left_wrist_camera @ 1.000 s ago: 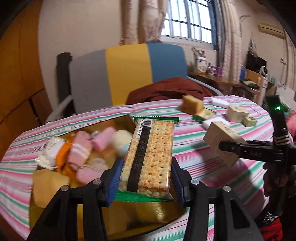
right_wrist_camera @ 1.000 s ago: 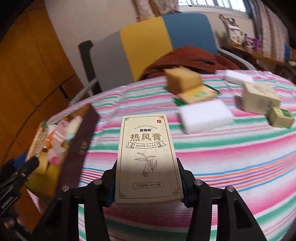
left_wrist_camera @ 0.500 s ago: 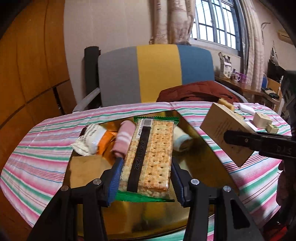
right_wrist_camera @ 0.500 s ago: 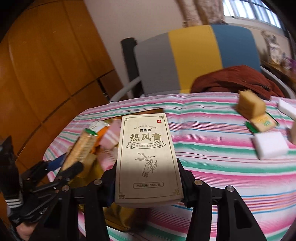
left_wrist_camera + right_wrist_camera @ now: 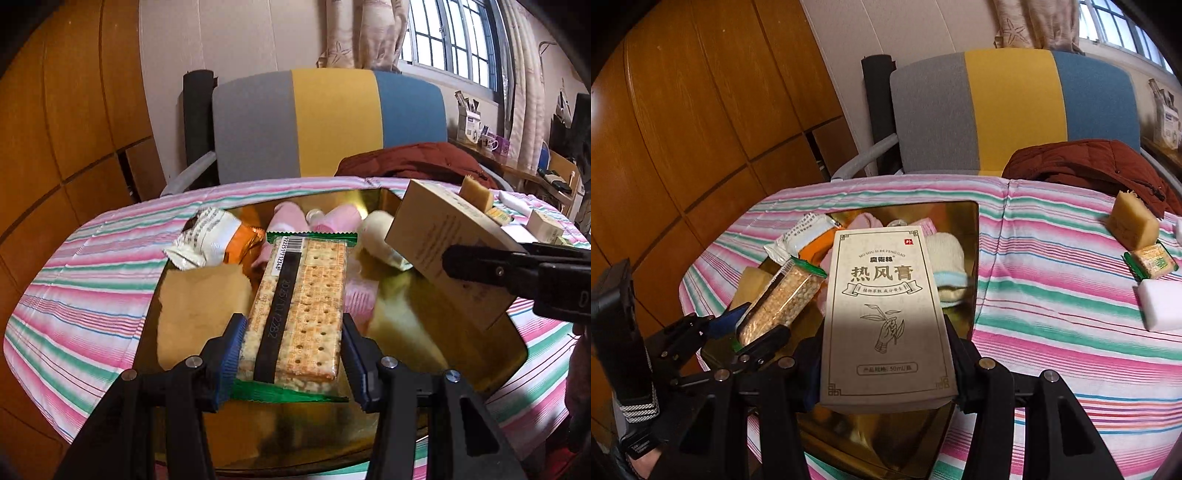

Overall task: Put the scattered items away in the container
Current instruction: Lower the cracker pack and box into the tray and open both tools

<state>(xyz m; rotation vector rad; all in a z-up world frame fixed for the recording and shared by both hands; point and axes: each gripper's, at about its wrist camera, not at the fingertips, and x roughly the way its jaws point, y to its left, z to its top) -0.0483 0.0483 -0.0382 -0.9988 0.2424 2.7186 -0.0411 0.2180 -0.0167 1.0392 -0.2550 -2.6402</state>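
Note:
My left gripper (image 5: 291, 354) is shut on a cracker pack (image 5: 303, 310) in a green-edged wrapper and holds it above the gold tray (image 5: 517, 354). My right gripper (image 5: 886, 365) is shut on a tan ointment box (image 5: 886, 314) with Chinese print and holds it over the tray's (image 5: 971, 258) right half. The box also shows in the left wrist view (image 5: 447, 254), and the cracker pack in the right wrist view (image 5: 783, 299). The tray holds pink socks (image 5: 291, 218), a white and orange snack packet (image 5: 214, 240), a cream sock (image 5: 949, 269) and a tan sponge (image 5: 195, 314).
The tray sits on a striped tablecloth (image 5: 1052, 306). To the right lie a yellow sponge block (image 5: 1132, 225), a small cracker packet (image 5: 1152, 262) and a white sponge (image 5: 1161, 308). A grey, yellow and blue chair (image 5: 332, 122) with a maroon coat (image 5: 1089, 166) stands behind the table.
Both grippers have swung left from the scattered items to above the tray, each still holding its item. The tray now fills the middle of both views.

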